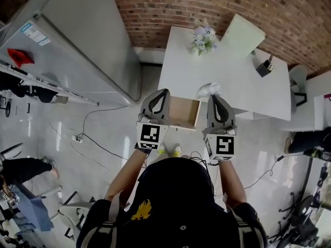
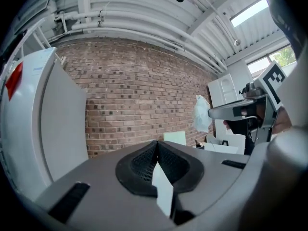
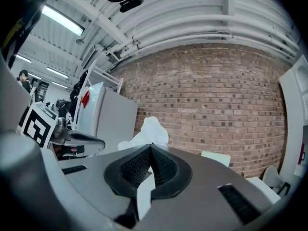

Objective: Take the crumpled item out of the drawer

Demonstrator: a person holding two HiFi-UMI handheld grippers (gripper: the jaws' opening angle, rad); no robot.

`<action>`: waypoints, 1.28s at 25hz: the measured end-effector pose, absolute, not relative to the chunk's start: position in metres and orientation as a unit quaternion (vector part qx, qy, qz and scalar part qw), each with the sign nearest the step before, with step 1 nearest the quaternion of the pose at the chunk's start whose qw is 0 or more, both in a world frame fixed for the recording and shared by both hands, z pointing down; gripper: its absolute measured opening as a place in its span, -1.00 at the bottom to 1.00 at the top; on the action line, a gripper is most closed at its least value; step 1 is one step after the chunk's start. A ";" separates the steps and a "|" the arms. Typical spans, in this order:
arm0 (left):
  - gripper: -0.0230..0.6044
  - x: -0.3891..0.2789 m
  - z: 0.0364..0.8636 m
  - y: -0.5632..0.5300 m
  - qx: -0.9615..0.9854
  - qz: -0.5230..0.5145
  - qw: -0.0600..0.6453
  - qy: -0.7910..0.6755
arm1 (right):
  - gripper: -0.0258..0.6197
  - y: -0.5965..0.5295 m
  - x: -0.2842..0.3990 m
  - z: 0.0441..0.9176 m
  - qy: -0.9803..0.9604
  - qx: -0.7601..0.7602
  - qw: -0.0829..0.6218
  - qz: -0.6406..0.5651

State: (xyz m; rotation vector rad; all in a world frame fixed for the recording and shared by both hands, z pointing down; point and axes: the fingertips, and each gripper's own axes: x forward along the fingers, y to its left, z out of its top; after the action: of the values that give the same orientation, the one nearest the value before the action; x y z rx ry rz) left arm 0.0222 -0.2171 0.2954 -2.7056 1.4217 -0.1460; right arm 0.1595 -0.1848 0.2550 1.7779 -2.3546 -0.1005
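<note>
paper wad [image 1: 208,90] clamped in right tongs [image 1: 216,98], drawer [image 1: 184,112] open.

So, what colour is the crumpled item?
White: the crumpled item shows best in the right gripper view.

Here the left arm [image 1: 125,175] and right arm [image 1: 231,179] are stretched out in front, side by side, elbows bent a bit. The left claw [image 1: 164,93] points about level with its jaws pressed together, nothing between them. The right claw [image 1: 213,97] is about level too, jaws clamped on a white crumpled wad [image 3: 150,128] that pokes out past the tips.
</note>
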 end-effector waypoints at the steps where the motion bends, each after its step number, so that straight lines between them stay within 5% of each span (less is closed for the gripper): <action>1: -0.87 0.018 0.290 -0.217 -0.883 -0.045 0.043 0.466 | -0.85 -0.182 0.160 0.248 -0.791 0.605 0.085 -0.037; 7: -0.87 0.004 0.277 -0.213 -0.877 -0.031 0.040 0.478 | -0.85 -0.168 0.169 0.224 -0.783 0.618 0.040 -0.047; 32: -0.87 0.001 0.271 -0.212 -0.881 -0.031 0.049 0.470 | -0.85 -0.172 0.171 0.233 -0.774 0.629 0.058 -0.041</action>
State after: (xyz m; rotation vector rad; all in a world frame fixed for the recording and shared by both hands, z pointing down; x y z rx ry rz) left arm 0.0010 -0.2122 0.2707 -2.6838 1.4319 -0.0947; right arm 0.1711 -0.1720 0.2325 1.9060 -2.3471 -0.1239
